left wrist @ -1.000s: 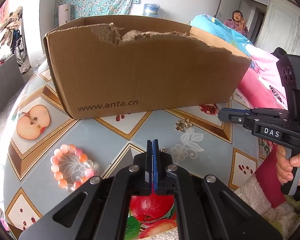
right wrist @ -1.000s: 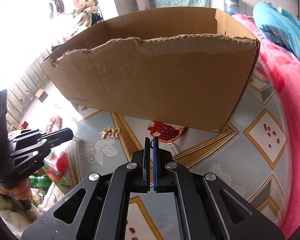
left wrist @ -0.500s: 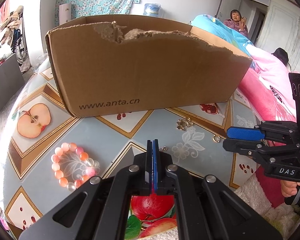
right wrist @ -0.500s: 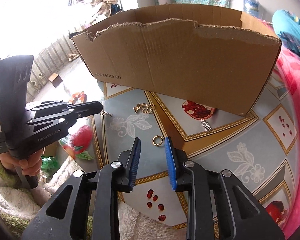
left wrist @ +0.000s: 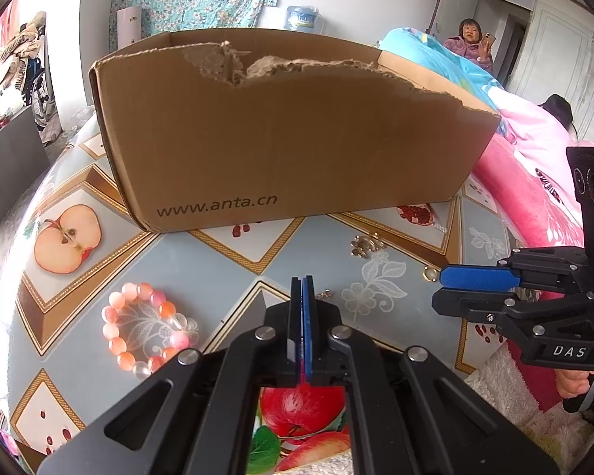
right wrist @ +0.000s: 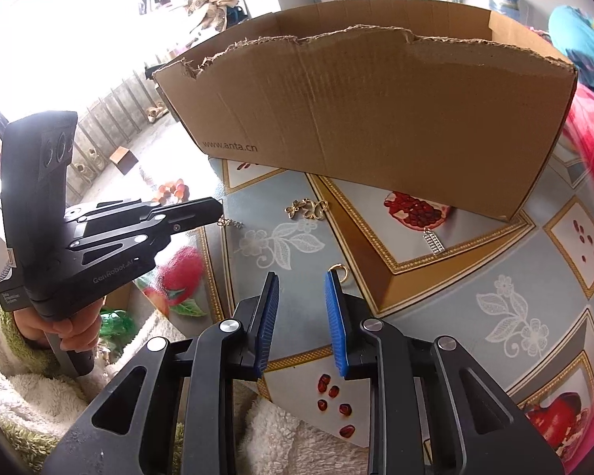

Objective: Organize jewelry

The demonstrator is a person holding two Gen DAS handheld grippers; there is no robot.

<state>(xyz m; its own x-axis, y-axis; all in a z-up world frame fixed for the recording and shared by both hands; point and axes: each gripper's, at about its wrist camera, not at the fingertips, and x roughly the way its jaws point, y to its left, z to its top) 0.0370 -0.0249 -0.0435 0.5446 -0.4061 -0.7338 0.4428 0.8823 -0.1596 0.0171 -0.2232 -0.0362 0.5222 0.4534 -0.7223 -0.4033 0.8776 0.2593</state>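
Note:
My left gripper (left wrist: 301,279) is shut with nothing in it, hovering over the patterned tablecloth. A pink and orange bead bracelet (left wrist: 144,326) lies to its left, and a tiny chain piece (left wrist: 324,295) sits just right of its tips. My right gripper (right wrist: 301,275) stands open and empty. A small gold ring (right wrist: 338,271) lies on the cloth just past its right fingertip. Further off lie a gold flower brooch (right wrist: 307,209) and a silver ladder-shaped pendant (right wrist: 433,241). In the left wrist view the right gripper (left wrist: 437,288) points at the ring (left wrist: 429,273).
A torn-edged cardboard box (left wrist: 289,138) printed www.anta.cn stands behind the jewelry; its inside is hidden. Pink bedding (left wrist: 534,182) borders the table on the right. A person (left wrist: 471,45) sits far back. A fluffy white sleeve (right wrist: 27,360) is at the near edge.
The right gripper went from shut to open and swung left and down toward the gold ring. The left gripper stayed shut and still.

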